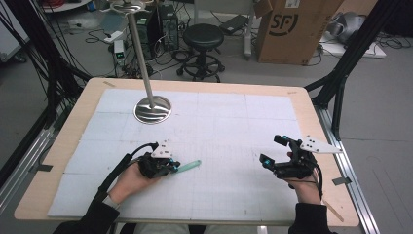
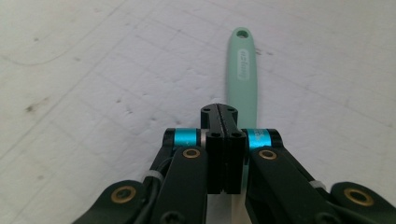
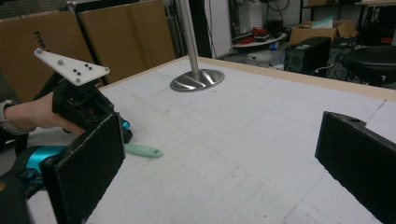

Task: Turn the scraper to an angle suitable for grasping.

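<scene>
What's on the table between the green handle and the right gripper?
Nothing: in the high view the white mat is bare from the green handle across to the right gripper. The metal stand sits farther back.

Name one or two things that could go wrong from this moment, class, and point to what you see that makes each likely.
1. The left gripper looks shut on one end of the mint-green handle, whose long free end lies on the white mat. Held so near its end, it might pivot or slip when lifted.
2. The metal stand has a tall thin pole on a small round base; a swinging handle could knock it.
</scene>
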`<action>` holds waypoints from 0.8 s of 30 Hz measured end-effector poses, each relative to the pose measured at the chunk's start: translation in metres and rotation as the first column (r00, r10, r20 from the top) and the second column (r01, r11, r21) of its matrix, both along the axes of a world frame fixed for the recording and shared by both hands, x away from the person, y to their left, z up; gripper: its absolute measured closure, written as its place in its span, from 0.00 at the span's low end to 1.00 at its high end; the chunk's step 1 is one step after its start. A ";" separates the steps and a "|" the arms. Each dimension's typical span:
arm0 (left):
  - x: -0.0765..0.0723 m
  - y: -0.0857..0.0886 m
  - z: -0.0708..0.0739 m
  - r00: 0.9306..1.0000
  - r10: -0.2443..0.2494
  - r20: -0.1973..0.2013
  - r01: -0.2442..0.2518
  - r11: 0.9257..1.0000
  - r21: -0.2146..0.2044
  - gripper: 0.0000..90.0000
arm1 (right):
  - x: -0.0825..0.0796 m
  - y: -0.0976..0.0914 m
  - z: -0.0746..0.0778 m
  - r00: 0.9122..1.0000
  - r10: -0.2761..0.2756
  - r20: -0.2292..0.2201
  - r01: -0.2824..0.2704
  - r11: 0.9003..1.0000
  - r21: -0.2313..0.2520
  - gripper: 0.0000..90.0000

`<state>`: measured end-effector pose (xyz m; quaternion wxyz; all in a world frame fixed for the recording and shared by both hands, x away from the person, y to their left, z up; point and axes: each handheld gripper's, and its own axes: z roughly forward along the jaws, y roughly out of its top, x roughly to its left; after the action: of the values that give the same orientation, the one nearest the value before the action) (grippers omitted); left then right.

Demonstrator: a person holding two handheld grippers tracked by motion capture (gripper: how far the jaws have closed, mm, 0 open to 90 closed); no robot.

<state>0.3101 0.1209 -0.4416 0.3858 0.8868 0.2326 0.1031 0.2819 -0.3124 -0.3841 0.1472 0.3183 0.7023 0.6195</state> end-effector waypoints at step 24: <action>-0.005 0.013 0.024 0.999 -0.013 0.038 0.018 0.989 -0.147 0.98 | 0.000 -0.005 -0.002 1.000 -0.005 -0.007 0.005 1.000 0.004 0.00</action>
<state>0.3049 0.1339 -0.4180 0.4554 0.8555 0.2257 0.0989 0.2815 -0.3169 -0.3863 0.1460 0.3225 0.7008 0.6193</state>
